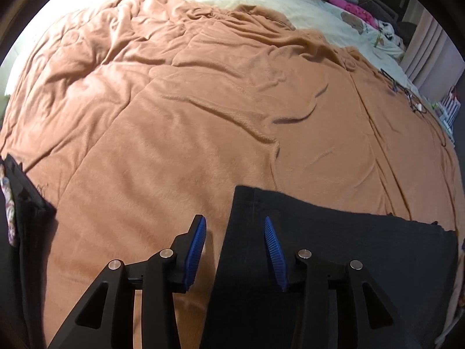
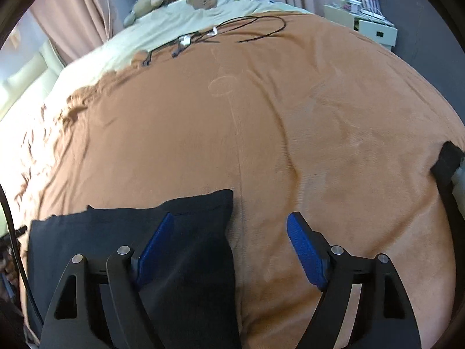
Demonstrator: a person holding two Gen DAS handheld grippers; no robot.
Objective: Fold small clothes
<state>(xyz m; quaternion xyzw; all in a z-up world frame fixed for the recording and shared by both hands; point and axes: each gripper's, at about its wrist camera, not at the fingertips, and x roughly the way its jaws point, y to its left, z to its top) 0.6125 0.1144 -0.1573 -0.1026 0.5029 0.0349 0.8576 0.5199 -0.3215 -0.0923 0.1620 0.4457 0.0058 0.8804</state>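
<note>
A black garment (image 1: 334, 250) lies flat on the orange-brown blanket (image 1: 180, 122) at the near edge of the bed. My left gripper (image 1: 235, 224) is open, straddling the garment's left edge: its right pad is over the black cloth, its left pad over the blanket. In the right wrist view the same black garment (image 2: 191, 226) shows at lower left. My right gripper (image 2: 231, 219) is open wide over the garment's right edge, left pad above the cloth, right pad above the blanket (image 2: 290, 116). Neither gripper holds anything.
Black cables (image 2: 232, 32) and small items lie near the far side of the blanket. A cream sheet (image 1: 261, 3), plush toys (image 2: 145, 4) and pink fabric are beyond. Another dark garment (image 1: 23, 218) is at the left edge. A white box (image 2: 375, 30) stands past the bed.
</note>
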